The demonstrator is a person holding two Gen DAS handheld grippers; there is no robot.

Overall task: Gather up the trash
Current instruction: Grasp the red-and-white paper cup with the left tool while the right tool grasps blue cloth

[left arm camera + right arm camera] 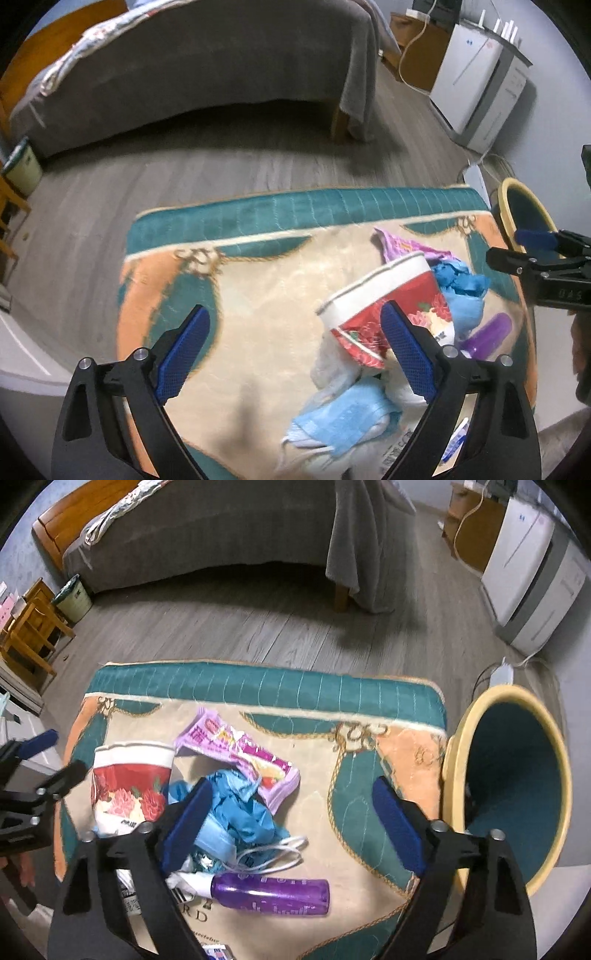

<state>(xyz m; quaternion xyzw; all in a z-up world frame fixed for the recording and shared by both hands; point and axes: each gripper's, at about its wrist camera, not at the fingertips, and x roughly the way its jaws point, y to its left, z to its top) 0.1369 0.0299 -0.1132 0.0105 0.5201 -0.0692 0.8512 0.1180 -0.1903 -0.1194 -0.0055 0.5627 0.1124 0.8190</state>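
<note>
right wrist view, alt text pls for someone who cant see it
An open right gripper hangs over a pile of trash on a patterned mat: a red paper cup, blue gloves, a pink wrapper and a purple bottle. A yellow-rimmed bin stands at the right.

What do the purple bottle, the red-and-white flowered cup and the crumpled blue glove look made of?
Purple bottle: translucent glossy plastic, judging by the light passing through and the highlights.
Red-and-white flowered cup: probably matte printed paper, since the rim looks dented and creased.
Crumpled blue glove: thin rubbery film, likely nitrile or latex, from its soft wrinkles and faint sheen.
</note>
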